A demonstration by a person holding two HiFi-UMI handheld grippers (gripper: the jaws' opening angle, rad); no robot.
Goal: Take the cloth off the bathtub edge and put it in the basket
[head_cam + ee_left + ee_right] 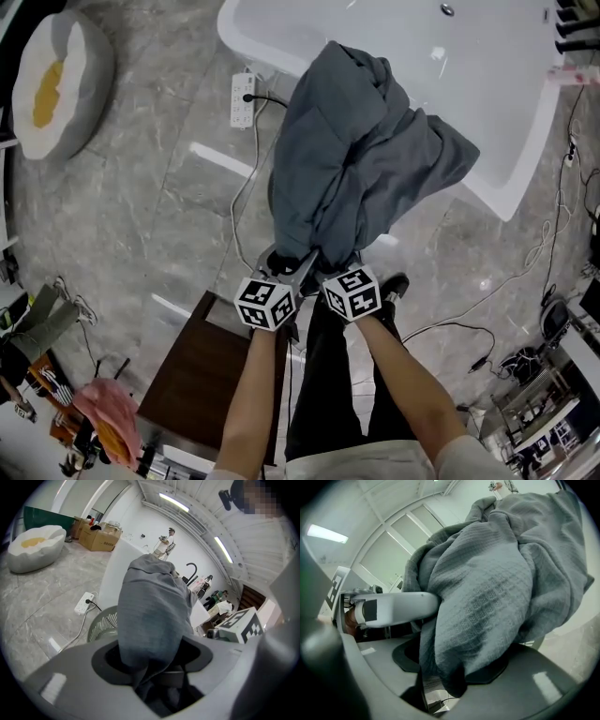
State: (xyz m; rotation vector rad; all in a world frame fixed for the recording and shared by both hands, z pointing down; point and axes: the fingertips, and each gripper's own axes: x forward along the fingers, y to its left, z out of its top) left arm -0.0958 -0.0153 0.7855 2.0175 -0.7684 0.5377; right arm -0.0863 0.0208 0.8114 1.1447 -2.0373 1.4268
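A large grey cloth [361,164] hangs bunched up in front of the white bathtub [511,141], lifted off its edge. My left gripper [300,266] and right gripper [325,266] sit side by side at the cloth's lower end, each shut on a fold of it. In the left gripper view the cloth [152,616] runs down between the jaws, and a slatted basket [102,623] stands on the floor just behind it, beside the tub wall. The right gripper view is filled by the cloth [487,592], pinched between the jaws. In the head view the basket is hidden under the cloth.
A white power strip [243,99] with a black cable lies on the marble floor left of the tub. An egg-shaped cushion [56,80] sits at far left. A dark brown stool [202,375] stands by my left leg. Cables and equipment [553,375] crowd the right side.
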